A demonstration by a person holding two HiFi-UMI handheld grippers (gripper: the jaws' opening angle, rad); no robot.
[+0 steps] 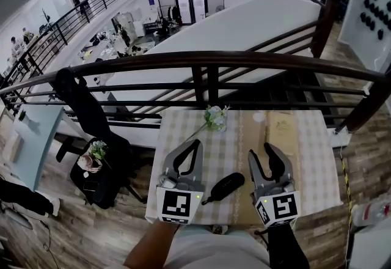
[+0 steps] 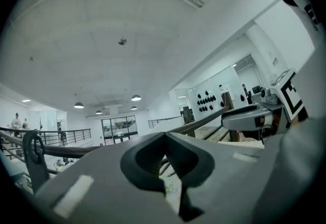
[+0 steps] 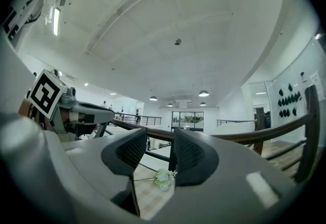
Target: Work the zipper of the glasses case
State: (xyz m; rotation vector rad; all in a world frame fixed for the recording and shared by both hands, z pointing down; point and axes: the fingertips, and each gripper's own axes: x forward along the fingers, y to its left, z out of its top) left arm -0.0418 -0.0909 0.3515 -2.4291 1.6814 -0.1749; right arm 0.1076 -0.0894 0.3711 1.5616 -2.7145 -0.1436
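The black, oblong, soft-looking glasses case (image 1: 224,187) lies slantwise on the checked-cloth counter (image 1: 311,158) near its front edge, between the two tools and touching neither. A small tab sticks out at its lower-left end; its zipper is too small to read. The left hand-held gripper (image 1: 197,144) has its tips pressed together on nothing. The right hand-held gripper (image 1: 259,150) stands narrowly parted and empty.

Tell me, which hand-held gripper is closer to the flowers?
Left. The left hand-held gripper points just short of the flowers; the right hand-held gripper sits farther, to their right.
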